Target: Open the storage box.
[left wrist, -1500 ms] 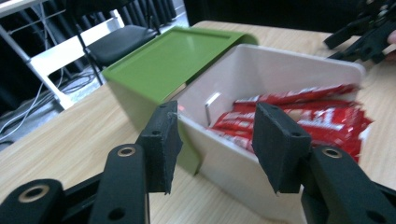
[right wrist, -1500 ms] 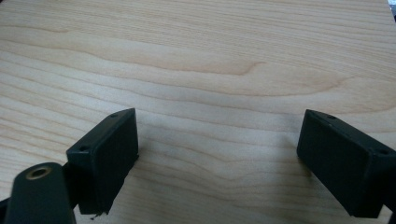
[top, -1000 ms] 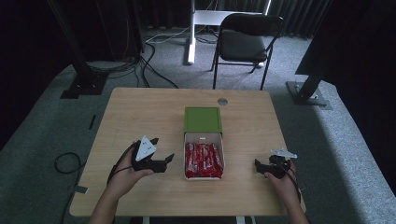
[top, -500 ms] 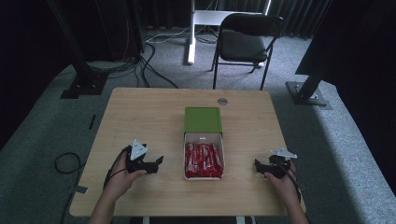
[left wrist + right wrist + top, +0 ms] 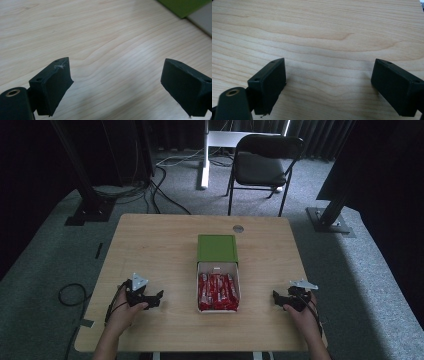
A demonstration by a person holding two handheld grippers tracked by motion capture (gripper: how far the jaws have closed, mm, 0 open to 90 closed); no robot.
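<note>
A white box (image 5: 218,268) holding several red packets (image 5: 218,292) lies at the table's middle, with its green lid (image 5: 217,248) just behind it. Left of the box, my left gripper (image 5: 158,297) rests low on the wood. Its jaws stand wide apart and have just been opening, with nothing between them. In the left gripper view, the gripper (image 5: 115,67) looks over bare wood, with the green lid (image 5: 185,6) and the white box edge (image 5: 203,22) at the top right. To the right of the box my right gripper (image 5: 276,298) is open over bare wood (image 5: 329,67).
The wooden table (image 5: 150,245) has a small round grommet (image 5: 238,228) near its far edge. Beyond it are a black chair (image 5: 262,167), dark stands and cables on the grey floor. Bare wood surrounds both grippers.
My left gripper has sunk to the table and drawn left, away from the box. The right gripper has kept still.
</note>
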